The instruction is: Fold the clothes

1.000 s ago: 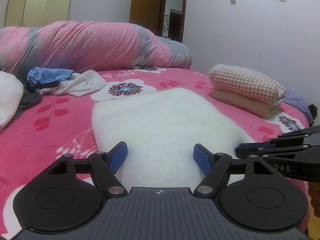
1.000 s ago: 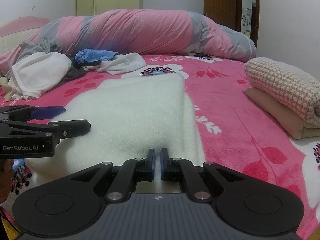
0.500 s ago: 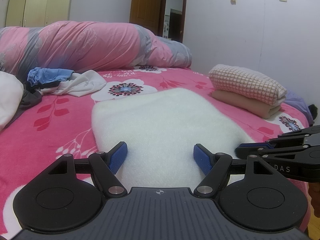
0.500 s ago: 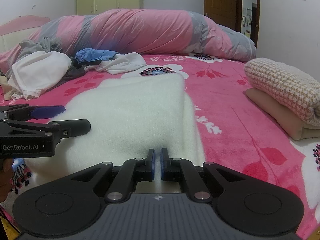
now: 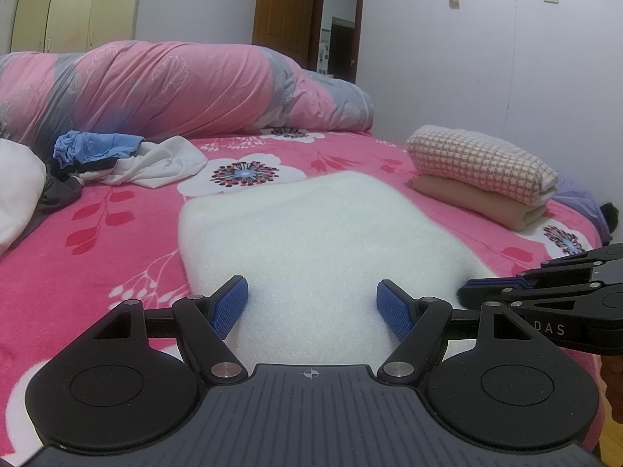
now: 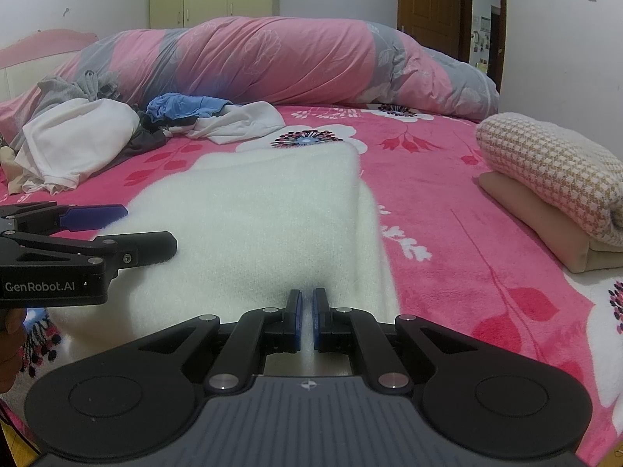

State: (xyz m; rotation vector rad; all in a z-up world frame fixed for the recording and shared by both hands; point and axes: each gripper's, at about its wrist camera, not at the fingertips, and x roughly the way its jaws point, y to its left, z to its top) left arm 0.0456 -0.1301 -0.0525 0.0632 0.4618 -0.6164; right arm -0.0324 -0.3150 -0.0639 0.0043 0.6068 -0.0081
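Observation:
A white fleecy garment (image 5: pixel 311 233) (image 6: pixel 253 214) lies flat on the pink flowered bedspread (image 5: pixel 97 253), folded into a long rectangle. My left gripper (image 5: pixel 311 309) is open over its near edge, blue pads wide apart with the fleece between them but not pressed. From the right wrist view, the left gripper (image 6: pixel 150 225) hovers at the garment's left side. My right gripper (image 6: pixel 307 311) is shut on the garment's near right edge, and the fabric puckers into its pads. In the left wrist view the right gripper (image 5: pixel 545 292) shows at the right.
Two folded items, a checked one on a tan one (image 5: pixel 479 171) (image 6: pixel 553 179), are stacked at the right. A heap of unfolded clothes (image 5: pixel 128 155) (image 6: pixel 78 144) lies at the far left. A rolled pink and grey duvet (image 5: pixel 155 89) runs across the back.

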